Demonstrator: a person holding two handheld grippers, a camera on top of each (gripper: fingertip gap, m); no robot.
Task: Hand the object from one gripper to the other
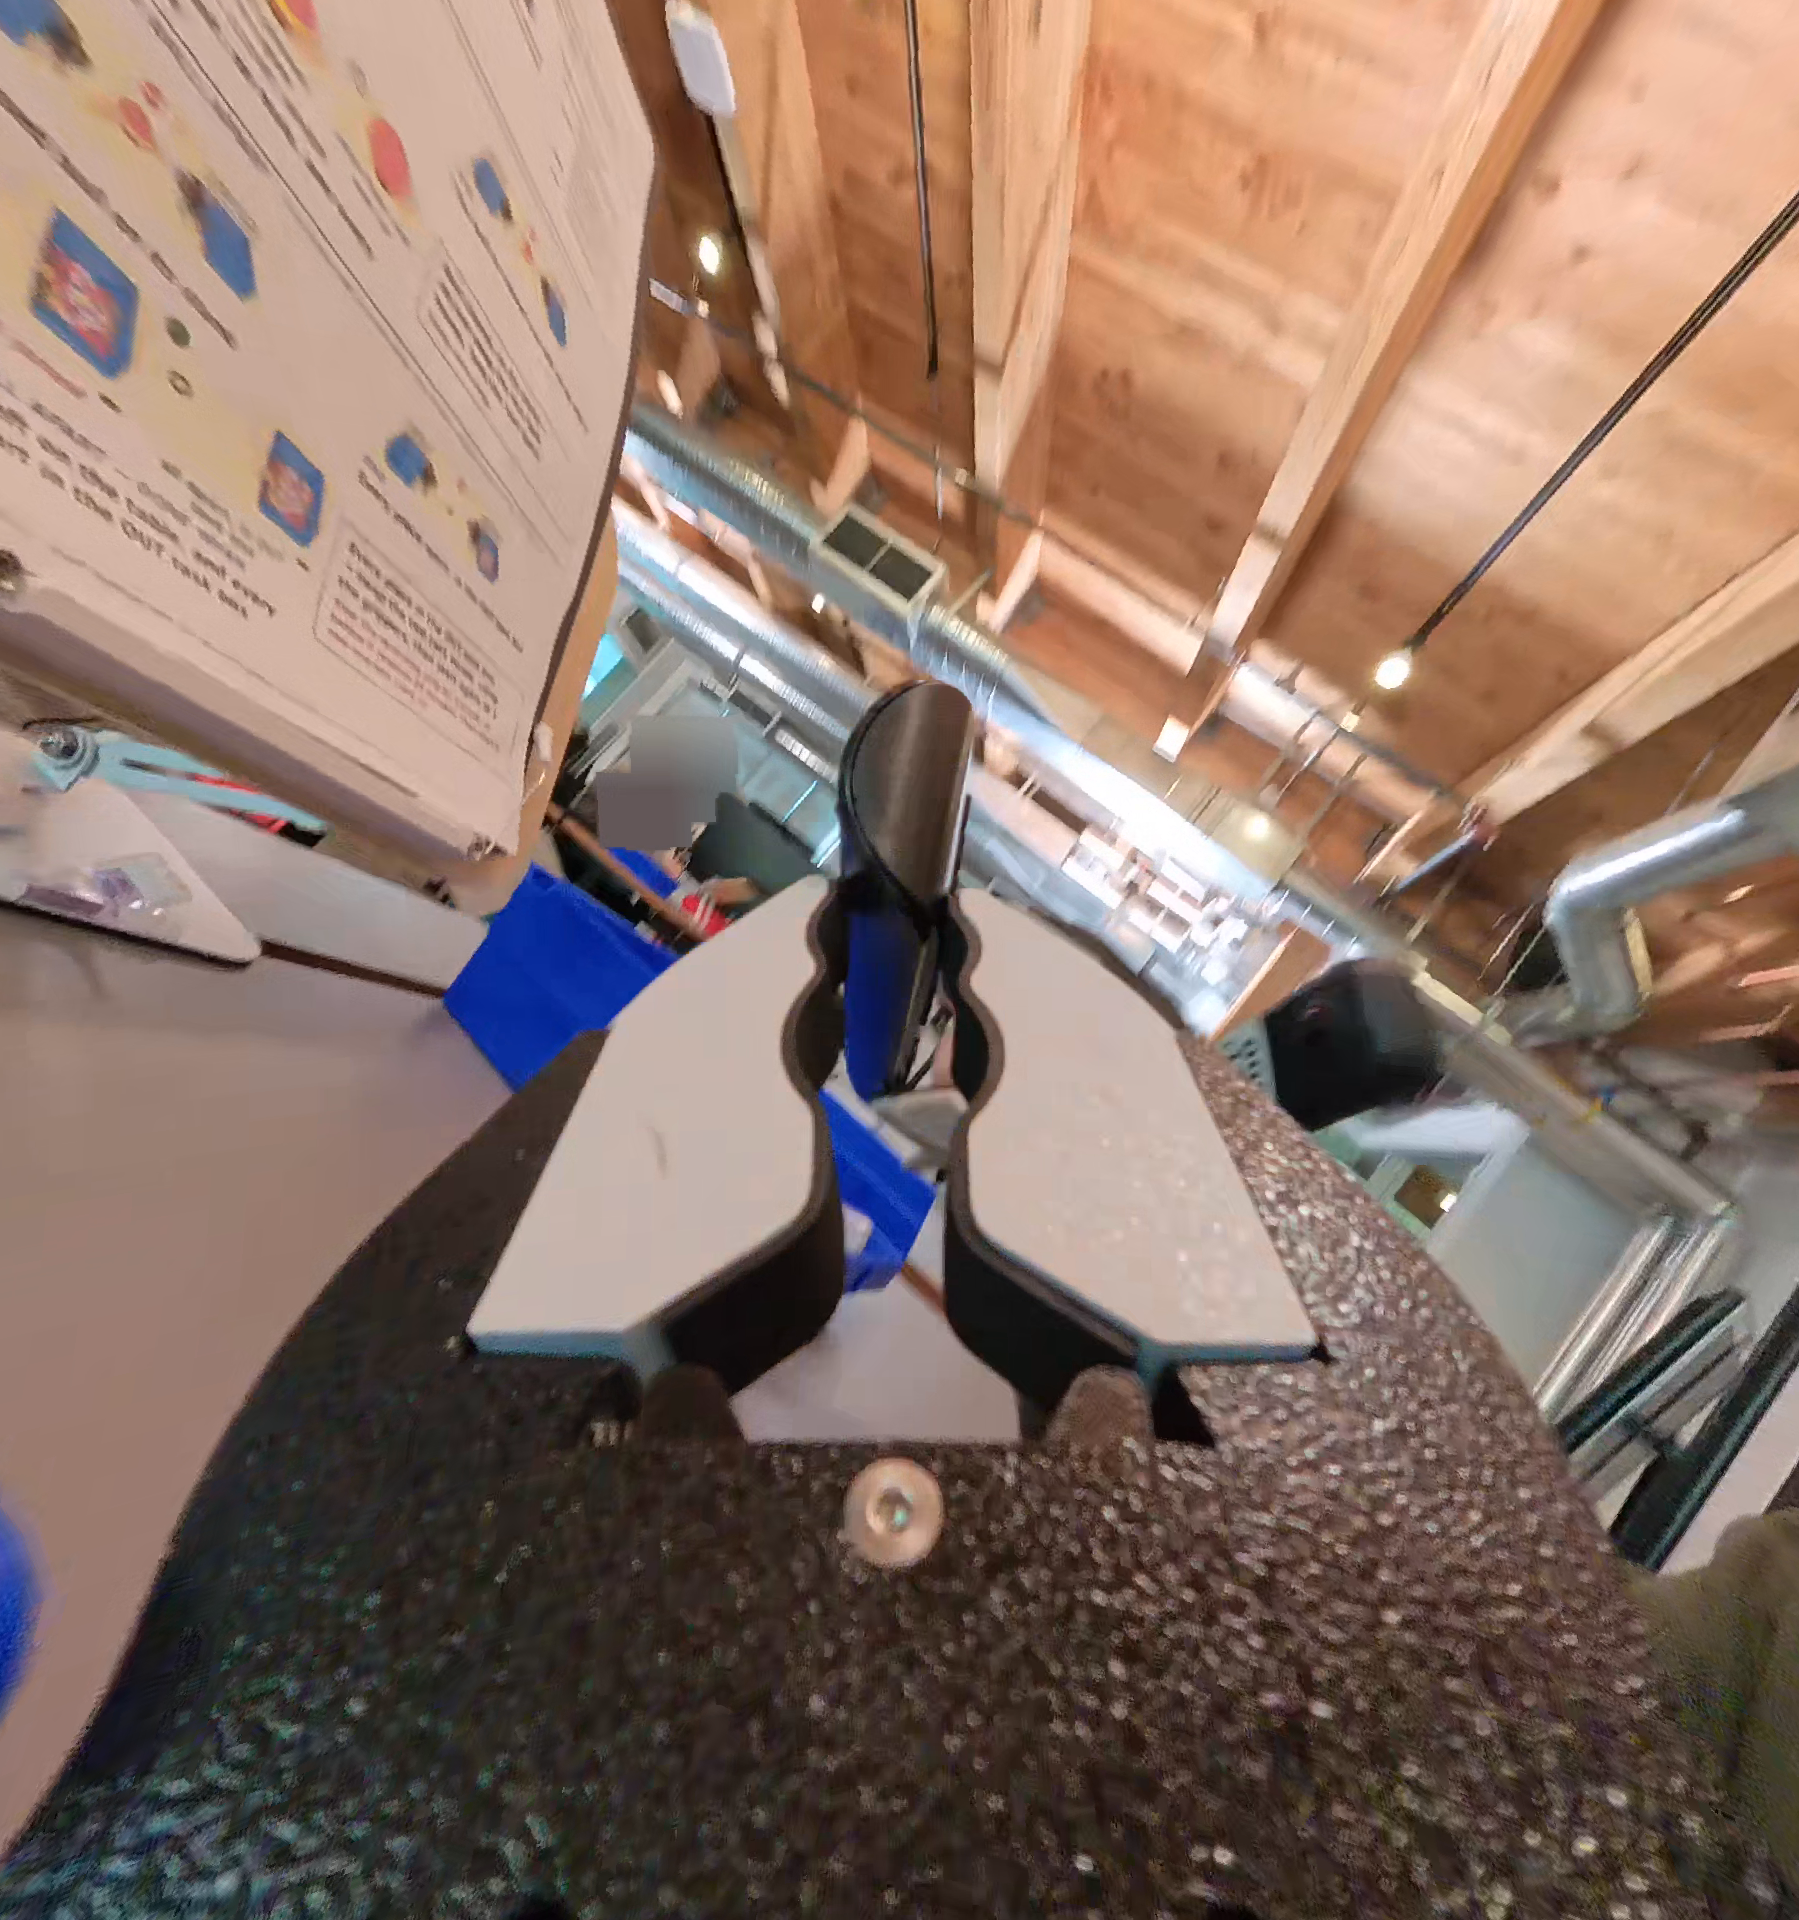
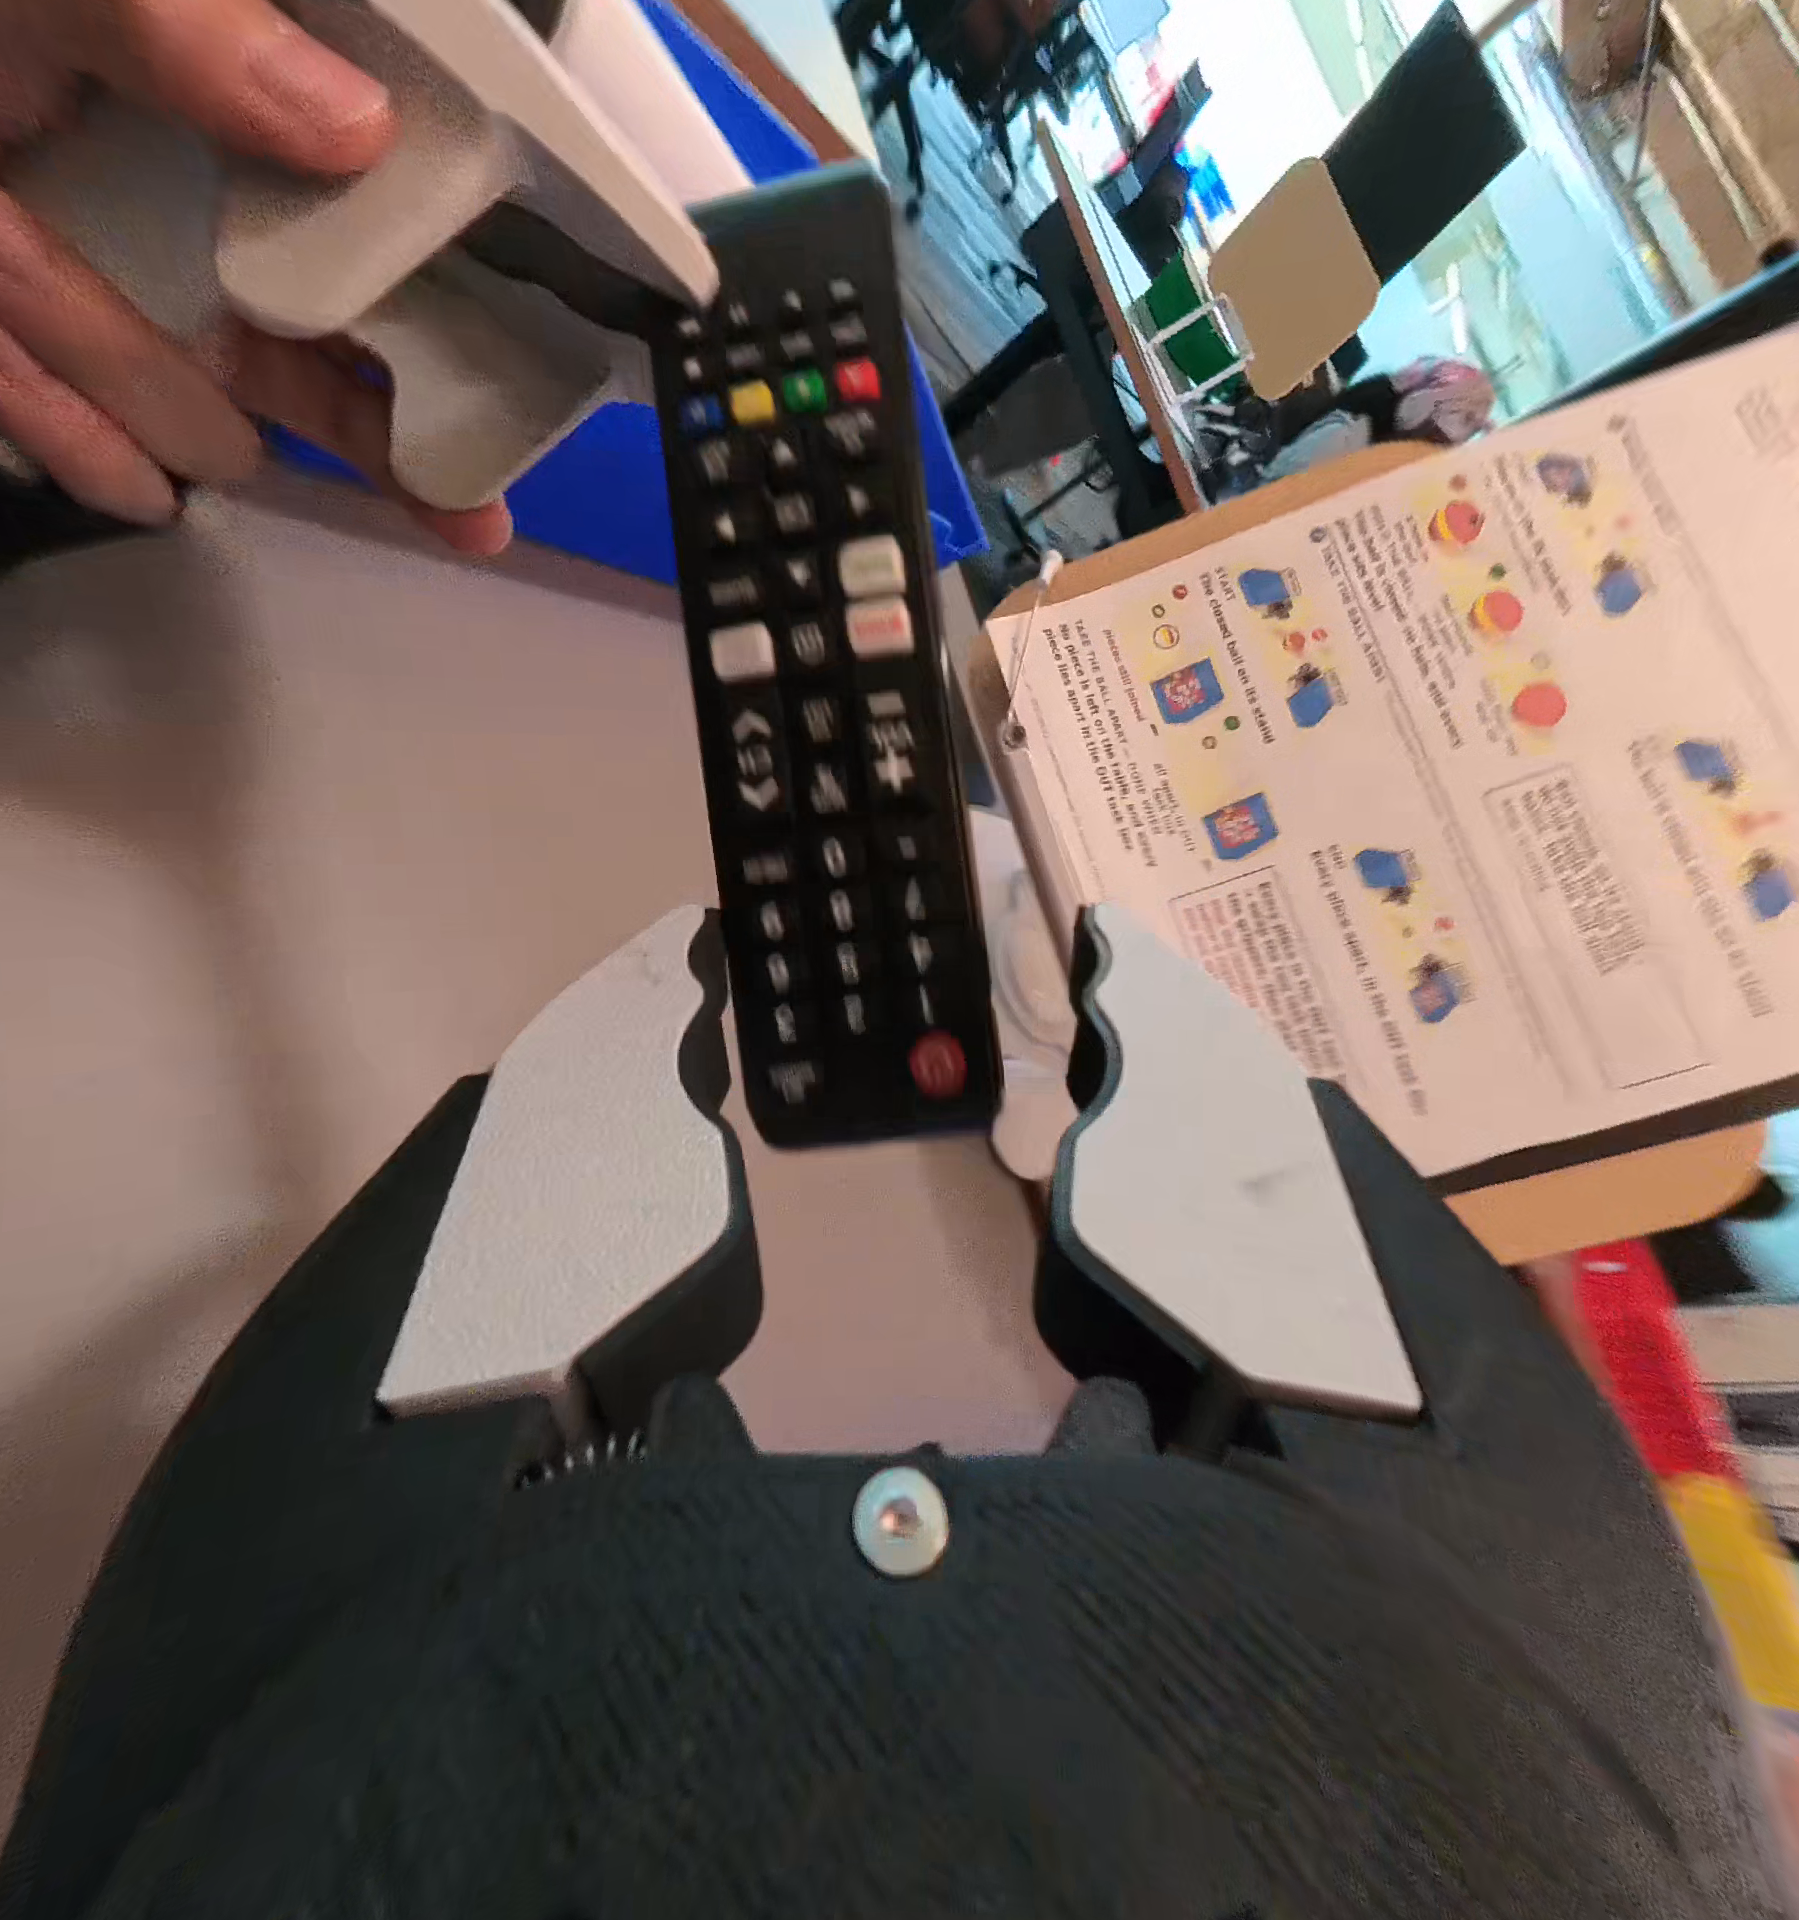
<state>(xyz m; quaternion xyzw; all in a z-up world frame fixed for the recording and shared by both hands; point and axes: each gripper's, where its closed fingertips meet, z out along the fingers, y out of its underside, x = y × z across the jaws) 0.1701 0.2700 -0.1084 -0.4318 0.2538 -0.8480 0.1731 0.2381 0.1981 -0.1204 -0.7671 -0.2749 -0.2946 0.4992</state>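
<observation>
The left gripper [image 1: 890, 935] is clenching the far end of the black remote [image 2: 822, 665], holding it edge-on above the grey table [image 2: 251, 831]. The right gripper [image 2: 890, 997] is standing released around the remote's near end, its left finger [image 2: 604, 1132] seemingly brushing one long edge while a clear gap is showing on the other side, next to the printed sheet [image 2: 1446, 748].

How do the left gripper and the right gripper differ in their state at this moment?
The left gripper is shut on the remote control, while the right gripper is open. The left gripper clamps the remote's far end; the right gripper only surrounds the end with the red button, with a gap on its right side. Both have grey fingers on black bodies.
</observation>
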